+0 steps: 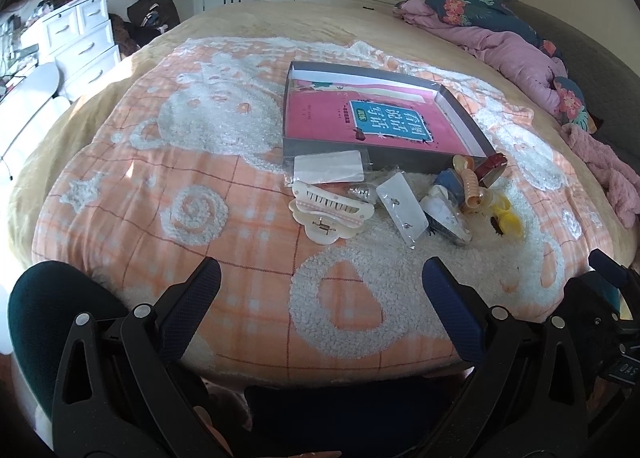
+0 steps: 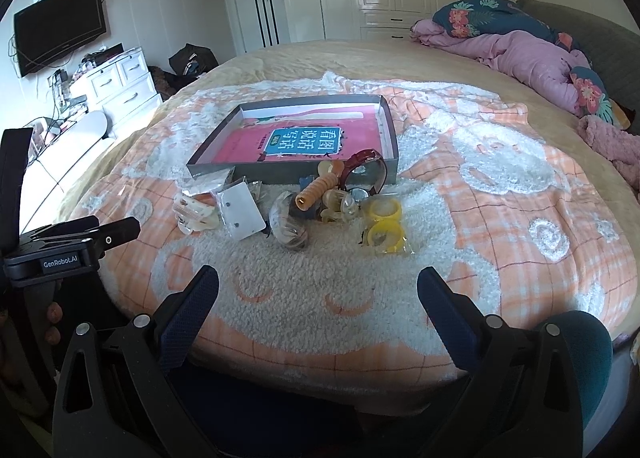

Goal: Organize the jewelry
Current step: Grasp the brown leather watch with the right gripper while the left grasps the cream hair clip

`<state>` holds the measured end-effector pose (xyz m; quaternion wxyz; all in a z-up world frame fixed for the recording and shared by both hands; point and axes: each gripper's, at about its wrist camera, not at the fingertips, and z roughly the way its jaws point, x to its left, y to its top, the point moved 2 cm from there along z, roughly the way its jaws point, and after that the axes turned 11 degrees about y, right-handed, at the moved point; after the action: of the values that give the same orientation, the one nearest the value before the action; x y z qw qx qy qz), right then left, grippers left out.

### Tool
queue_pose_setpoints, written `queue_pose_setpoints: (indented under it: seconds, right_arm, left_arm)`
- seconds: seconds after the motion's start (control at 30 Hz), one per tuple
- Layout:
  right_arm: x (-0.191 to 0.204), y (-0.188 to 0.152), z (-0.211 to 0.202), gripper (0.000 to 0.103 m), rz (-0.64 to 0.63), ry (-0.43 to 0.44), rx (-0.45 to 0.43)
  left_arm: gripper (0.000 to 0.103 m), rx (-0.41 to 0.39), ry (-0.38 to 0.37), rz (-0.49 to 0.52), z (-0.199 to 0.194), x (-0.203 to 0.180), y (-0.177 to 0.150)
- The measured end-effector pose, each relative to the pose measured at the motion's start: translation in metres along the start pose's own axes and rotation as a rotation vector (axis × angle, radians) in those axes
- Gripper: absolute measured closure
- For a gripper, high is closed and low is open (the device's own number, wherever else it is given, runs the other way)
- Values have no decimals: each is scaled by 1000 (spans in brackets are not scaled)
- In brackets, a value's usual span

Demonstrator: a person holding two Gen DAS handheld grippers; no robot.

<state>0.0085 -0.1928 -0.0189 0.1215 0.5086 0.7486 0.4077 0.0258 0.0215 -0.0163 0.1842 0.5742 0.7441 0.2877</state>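
Observation:
A shallow grey box (image 1: 460, 114) (image 2: 390, 126) with a pink book in its bottom lies on the orange and white blanket. In front of it sits a pile of accessories: a cream hair claw (image 1: 330, 212) (image 2: 196, 212), white earring cards (image 1: 402, 204) (image 2: 242, 210), an orange hair claw (image 1: 470, 182) (image 2: 316, 188), yellow rings (image 1: 506, 214) (image 2: 386, 224) and a dark red watch (image 2: 366, 166) (image 1: 494, 166). My left gripper (image 1: 320, 290) is open and empty, short of the pile. My right gripper (image 2: 318, 292) is open and empty, short of the pile too.
The blanket (image 1: 160, 198) covers the near part of a bed. A pink quilt (image 2: 532, 54) and flowered pillows lie at the far right. White drawers (image 2: 120, 86) and a wall television (image 2: 60, 28) stand at the left. The left gripper's body (image 2: 60, 246) shows in the right wrist view.

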Motion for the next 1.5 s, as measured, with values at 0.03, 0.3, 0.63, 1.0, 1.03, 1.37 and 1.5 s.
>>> queue_pose_setpoints:
  seconds: [0.03,0.3,0.63,1.0,1.03,1.37,1.5]
  right_arm:
    - [-1,1,1,4,-1,0,0]
    - [-10,10,11,4,0,3,12]
    - [-33,23,22,4,38,-16,14]
    - [-60,37,44,4,77,-38,24]
    - [-62,39,46,4,81,-39,25]
    - [-84,62,78,4,134,-32,30]
    - [-93,69,97,4,172,-13,45]
  left_arm:
    - [8,2,4,-4,1,1,1]
    - [8,19,56,-18,16,15,8]
    - [8,76,63,50,46,3,19]
    - [8,137,22,116,87,-15,29]
    - [8,141,19,119,90,-17,29]
    - [8,143,19,154,112,-29,31]
    - [8,143,21,160,120,-31,32]
